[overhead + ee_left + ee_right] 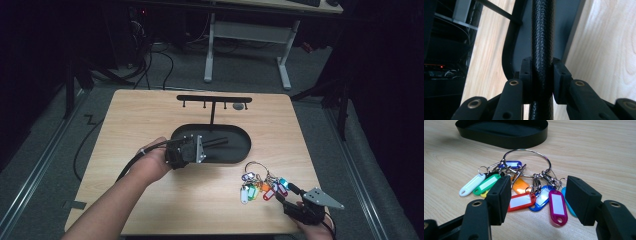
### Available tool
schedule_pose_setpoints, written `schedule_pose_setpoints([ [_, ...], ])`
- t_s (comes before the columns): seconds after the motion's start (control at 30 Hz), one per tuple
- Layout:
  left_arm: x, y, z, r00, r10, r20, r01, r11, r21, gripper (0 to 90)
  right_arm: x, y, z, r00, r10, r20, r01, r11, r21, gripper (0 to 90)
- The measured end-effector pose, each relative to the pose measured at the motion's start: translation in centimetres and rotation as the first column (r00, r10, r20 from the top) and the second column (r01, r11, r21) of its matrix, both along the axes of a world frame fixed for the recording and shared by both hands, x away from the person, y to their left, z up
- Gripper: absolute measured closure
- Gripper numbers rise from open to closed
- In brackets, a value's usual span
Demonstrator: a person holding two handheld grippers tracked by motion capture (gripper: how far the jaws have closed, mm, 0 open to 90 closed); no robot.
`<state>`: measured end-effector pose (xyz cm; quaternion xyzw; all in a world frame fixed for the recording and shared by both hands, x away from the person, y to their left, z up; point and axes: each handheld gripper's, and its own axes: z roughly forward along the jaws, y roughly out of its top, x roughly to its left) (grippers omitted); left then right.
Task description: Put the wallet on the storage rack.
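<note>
Wooden table (150, 120): bears all items. Black oval tray (240, 137), base of a T-shaped key stand (214, 99): mid-table, far side. Upright black post (542, 37) with woven texture: pinched between the pads of the left gripper (542, 80), which lies over the tray's near-left rim. Right gripper (537, 197): at the table's near right corner, jaws spread, pads clear of everything. Large steel key ring (527, 160) with coloured plastic key tags (520, 201): flat on the wood just beyond those jaws, near the tray.

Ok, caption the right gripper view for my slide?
Open right hand-held gripper facing a key ring of coloured tags on the table.
</note>
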<state>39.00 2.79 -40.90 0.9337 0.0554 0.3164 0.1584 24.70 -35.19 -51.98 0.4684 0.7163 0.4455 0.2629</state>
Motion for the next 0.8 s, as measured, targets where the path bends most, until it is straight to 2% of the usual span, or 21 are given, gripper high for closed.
schedule_pose_setpoints([
  [0.17,0.9,-0.9,0.1,0.9995,-0.029,0.016,0.029,0.9996,-0.004,73.7,-0.3,-0.2,0.1,0.9998,-0.021,0.004,0.021,0.9998,-0.001,38.0],
  [0.47,2.8,-2.3,-0.5,0.9983,-0.055,0.02,0.054,0.9981,0.03,73.7,-0.2,-0.4,0.0,0.9998,-0.019,0.002,0.019,0.9998,0.0,38.0],
  [0.63,3.9,-2.7,-1.0,0.9982,-0.057,0.018,0.057,0.998,0.026,73.7,-0.1,-0.4,-0.1,0.9998,-0.019,-0.001,0.019,0.9998,0.006,38.0],
  [0.8,5.0,-3.2,-1.5,0.9976,-0.062,0.03,0.061,0.9973,0.041,73.6,-0.1,-0.5,-0.2,0.9999,-0.015,-0.003,0.015,0.9999,0.003,38.0],
])
